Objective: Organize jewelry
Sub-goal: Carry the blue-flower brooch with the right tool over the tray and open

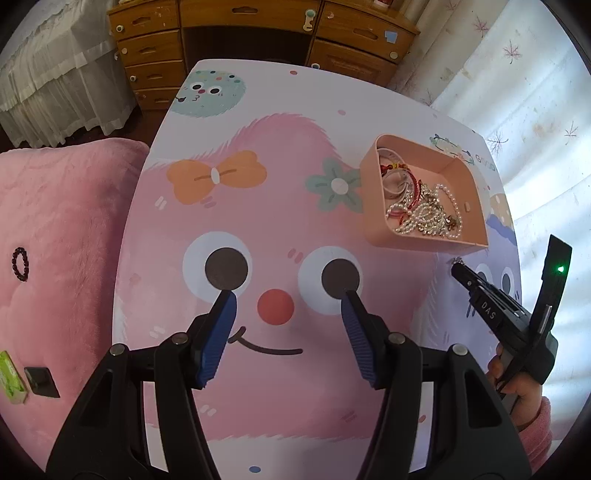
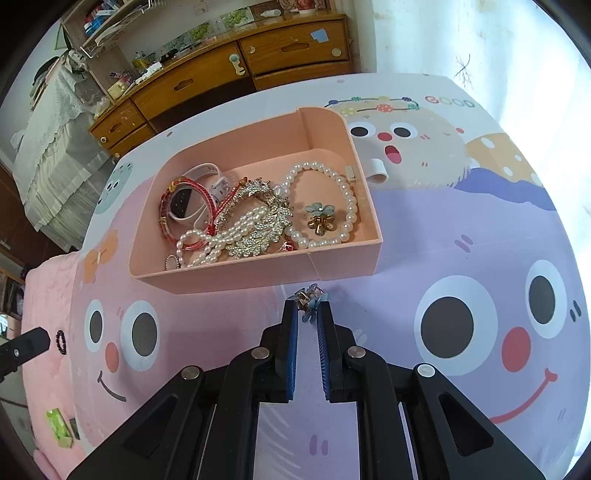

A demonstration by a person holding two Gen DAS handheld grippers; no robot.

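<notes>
A pink tray on the cartoon table holds pearl strands, a rhinestone leaf brooch, red bracelets, a white watch and a blue flower earring. My right gripper is shut on a small blue flower earring, just in front of the tray's near wall. In the left wrist view the tray is at the right, with the right gripper below it. My left gripper is open and empty over the table's middle. A dark bead bracelet lies on the pink cushion at left.
A pink plush cushion lies left of the table, with a green packet and a black square on it. A wooden desk with drawers stands behind. A white cylinder lies behind the tray. White curtains hang at right.
</notes>
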